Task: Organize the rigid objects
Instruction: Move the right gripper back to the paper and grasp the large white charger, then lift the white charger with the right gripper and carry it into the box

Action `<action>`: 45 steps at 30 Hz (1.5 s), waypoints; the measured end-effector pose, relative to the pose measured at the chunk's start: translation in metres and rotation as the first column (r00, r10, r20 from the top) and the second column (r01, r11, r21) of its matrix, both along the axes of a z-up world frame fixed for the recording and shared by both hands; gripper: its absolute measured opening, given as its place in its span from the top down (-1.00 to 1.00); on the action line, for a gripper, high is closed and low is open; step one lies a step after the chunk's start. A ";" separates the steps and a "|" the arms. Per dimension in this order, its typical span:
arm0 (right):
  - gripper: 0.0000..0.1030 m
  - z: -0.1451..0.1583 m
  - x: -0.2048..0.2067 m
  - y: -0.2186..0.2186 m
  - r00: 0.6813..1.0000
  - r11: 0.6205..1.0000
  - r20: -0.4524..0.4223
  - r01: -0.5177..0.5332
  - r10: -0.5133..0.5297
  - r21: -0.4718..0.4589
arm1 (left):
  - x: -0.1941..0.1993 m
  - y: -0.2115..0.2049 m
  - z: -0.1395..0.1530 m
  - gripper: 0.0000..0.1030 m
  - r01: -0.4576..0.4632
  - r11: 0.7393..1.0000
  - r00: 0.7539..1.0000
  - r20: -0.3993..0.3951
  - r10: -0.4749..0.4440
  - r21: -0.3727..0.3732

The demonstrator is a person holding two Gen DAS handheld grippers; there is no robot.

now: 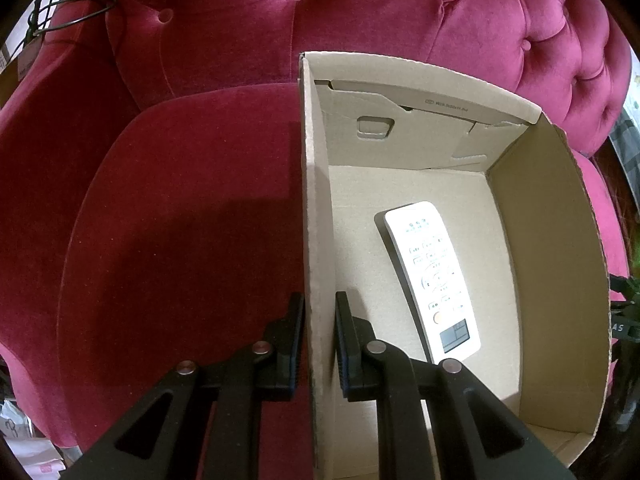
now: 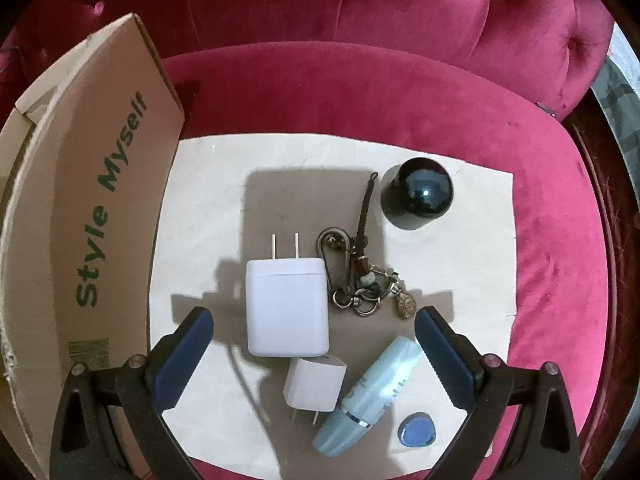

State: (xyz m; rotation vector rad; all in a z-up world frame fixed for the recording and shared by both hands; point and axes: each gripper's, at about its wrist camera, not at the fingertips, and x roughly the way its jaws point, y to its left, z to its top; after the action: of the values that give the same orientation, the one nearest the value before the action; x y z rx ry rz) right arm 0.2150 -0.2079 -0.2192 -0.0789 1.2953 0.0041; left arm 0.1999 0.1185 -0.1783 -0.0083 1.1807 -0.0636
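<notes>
Lower centre of the left wrist view: left gripper (image 1: 319, 342) clamped on the left wall of the cardboard box (image 1: 316, 208), 1 finger outside, 1 inside. White remote (image 1: 432, 280) lies flat on the box floor, just right of that gripper. Right wrist view: right gripper (image 2: 314, 326) spread wide, holding nothing, over the white sheet (image 2: 200, 208) on the red sofa (image 2: 360, 88). Large white charger (image 2: 286, 308) sits between its fingertips; small white plug (image 2: 314, 386), pale blue tube (image 2: 372, 392), keychain (image 2: 356, 264) nearby, black dome (image 2: 418, 194) upper right.
</notes>
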 end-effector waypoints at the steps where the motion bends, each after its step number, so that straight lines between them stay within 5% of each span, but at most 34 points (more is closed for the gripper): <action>1: -0.98 -0.002 0.000 0.001 1.000 1.000 -0.003 -0.001 0.001 0.000 | 0.000 0.000 0.000 0.70 -0.001 1.000 1.000 0.000 0.001 -0.001; 8: -0.72 -0.006 0.004 0.004 1.000 1.000 -0.015 -0.019 0.019 0.011 | 0.000 0.001 0.000 0.70 -0.001 1.000 1.000 -0.001 0.001 -0.001; 14: 0.11 -0.011 0.006 0.008 0.999 0.999 -0.038 -0.026 0.027 0.023 | 0.000 0.001 0.000 0.70 -0.002 1.000 1.000 -0.001 0.002 -0.002; 25: 0.12 -0.003 0.003 0.009 1.000 0.999 -0.015 -0.016 0.017 0.031 | 0.000 0.000 0.000 0.70 -0.001 1.000 1.000 -0.001 0.001 0.003; 45: 0.12 0.056 -0.005 0.007 0.999 1.000 0.047 -0.024 0.023 0.016 | 0.000 -0.001 -0.001 0.70 -0.003 1.000 1.000 -0.002 0.003 -0.003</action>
State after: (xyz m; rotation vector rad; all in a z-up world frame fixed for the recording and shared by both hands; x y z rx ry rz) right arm 0.2098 -0.2007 -0.1635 -0.0799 1.2478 0.0328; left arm 0.1998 0.1171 -0.1795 -0.0132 1.1830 -0.0625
